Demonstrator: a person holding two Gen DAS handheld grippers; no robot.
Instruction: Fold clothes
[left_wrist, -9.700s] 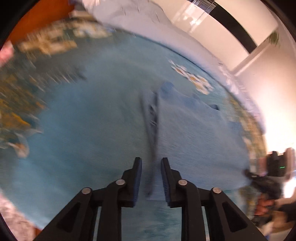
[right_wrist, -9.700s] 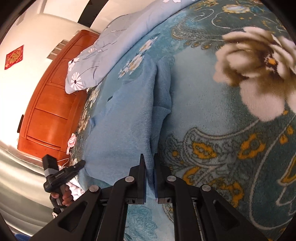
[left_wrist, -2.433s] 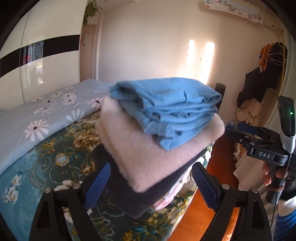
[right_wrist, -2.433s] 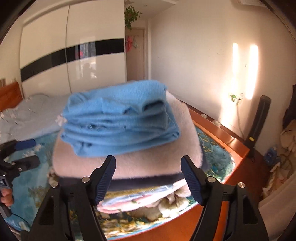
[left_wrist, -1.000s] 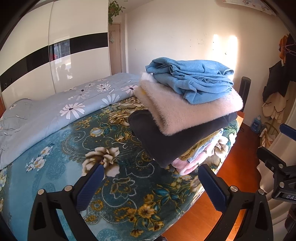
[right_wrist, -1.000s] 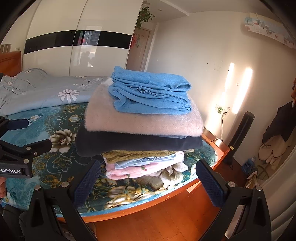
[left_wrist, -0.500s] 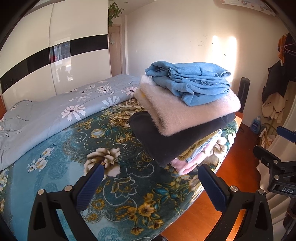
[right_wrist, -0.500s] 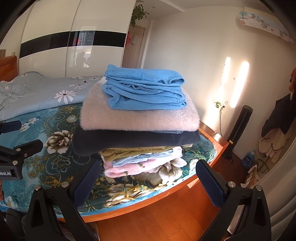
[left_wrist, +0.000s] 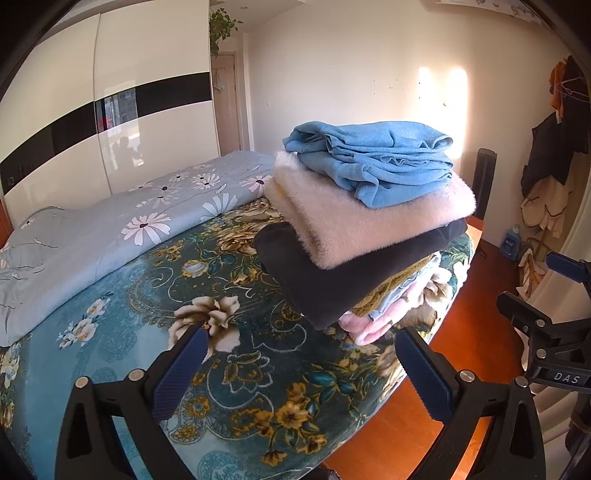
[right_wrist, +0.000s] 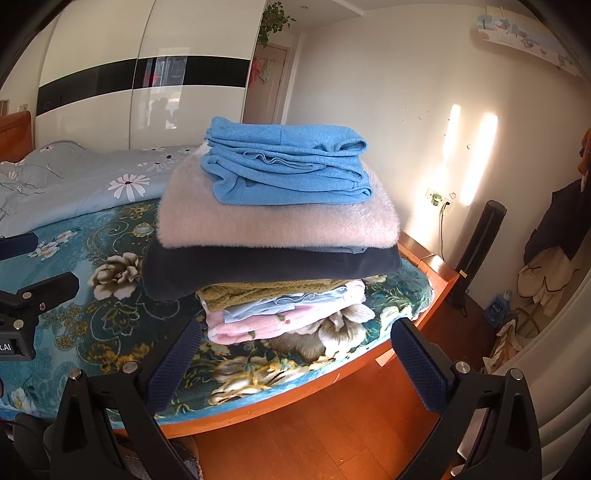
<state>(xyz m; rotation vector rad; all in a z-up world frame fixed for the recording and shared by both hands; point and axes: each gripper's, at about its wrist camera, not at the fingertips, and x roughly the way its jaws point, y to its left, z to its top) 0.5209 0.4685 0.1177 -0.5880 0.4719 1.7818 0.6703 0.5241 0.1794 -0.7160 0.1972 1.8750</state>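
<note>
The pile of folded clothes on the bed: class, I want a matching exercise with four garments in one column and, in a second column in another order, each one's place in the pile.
Things
1. blue garment
2. fluffy cream garment
3. dark navy garment
4. pink garment

Places
A. lowest in the pile, on the floral bedspread
B. directly under the fluffy cream one
C. on top of the pile
D. second from the top

Pairs: 1-C, 2-D, 3-B, 4-A
</note>
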